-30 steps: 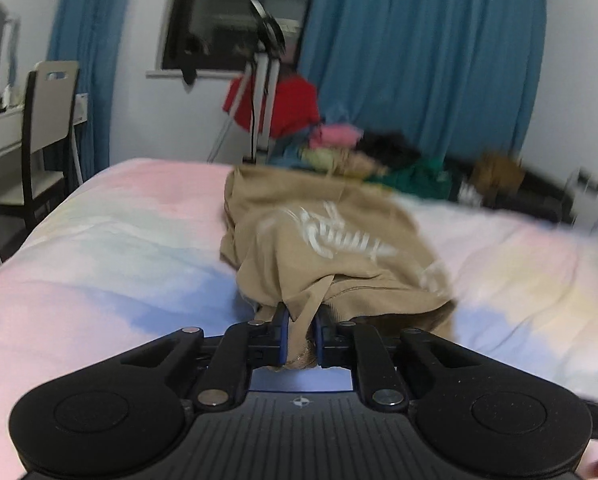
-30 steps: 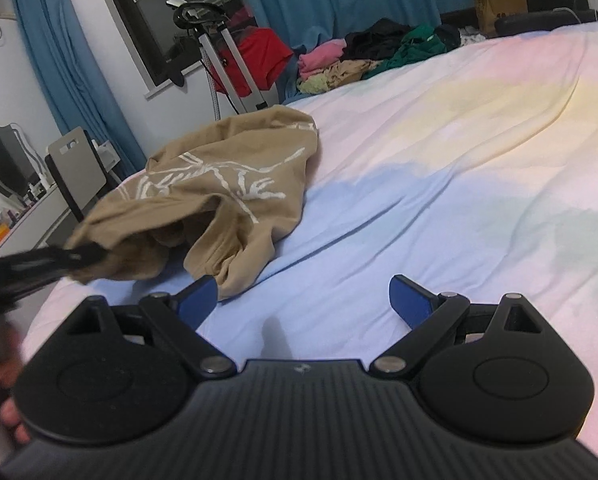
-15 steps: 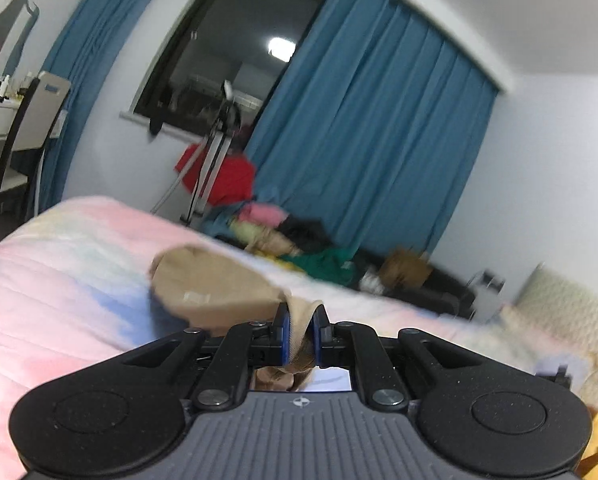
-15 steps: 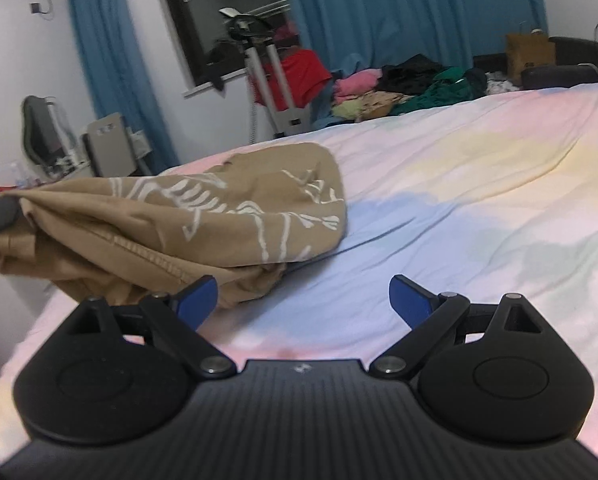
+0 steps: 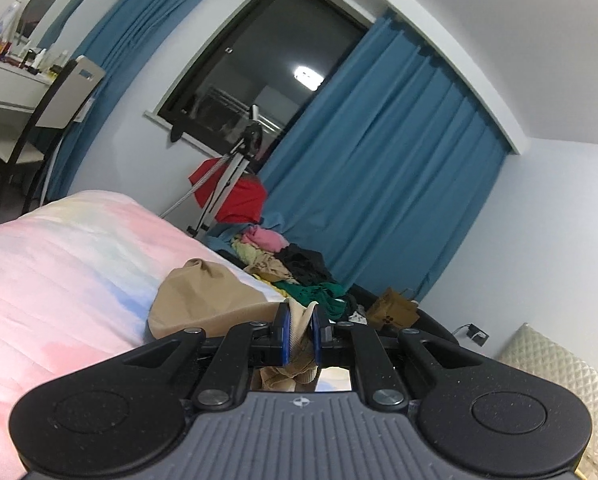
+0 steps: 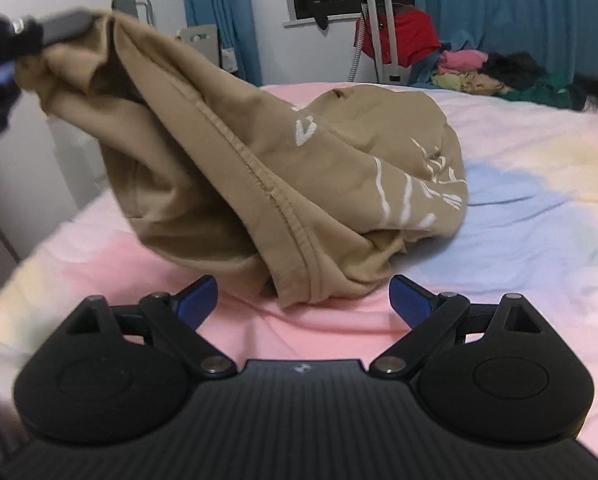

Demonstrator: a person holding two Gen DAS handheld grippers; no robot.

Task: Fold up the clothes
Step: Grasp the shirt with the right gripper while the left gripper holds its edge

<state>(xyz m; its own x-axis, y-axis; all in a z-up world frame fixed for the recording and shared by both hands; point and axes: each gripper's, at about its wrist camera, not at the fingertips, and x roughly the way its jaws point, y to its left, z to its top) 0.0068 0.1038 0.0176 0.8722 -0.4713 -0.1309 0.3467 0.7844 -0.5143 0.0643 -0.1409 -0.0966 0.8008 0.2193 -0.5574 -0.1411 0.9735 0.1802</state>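
A tan shirt with a white print is partly lifted off the pastel bedspread. My left gripper is shut on a bunched edge of that shirt, which hangs down behind the fingers. In the right wrist view the left gripper shows blurred at the upper left, pulling the cloth up. My right gripper stands open just in front of the shirt's lower hem, with nothing between its blue pads.
A heap of mixed clothes lies at the far end of the bed. A tripod draped with a red garment stands by the window. A chair and a white desk are off the bed's left side.
My left gripper has risen and tilted upward, dragging the shirt's edge high off the bed. My right gripper has moved left, closer to the shirt's hem, and stays open.
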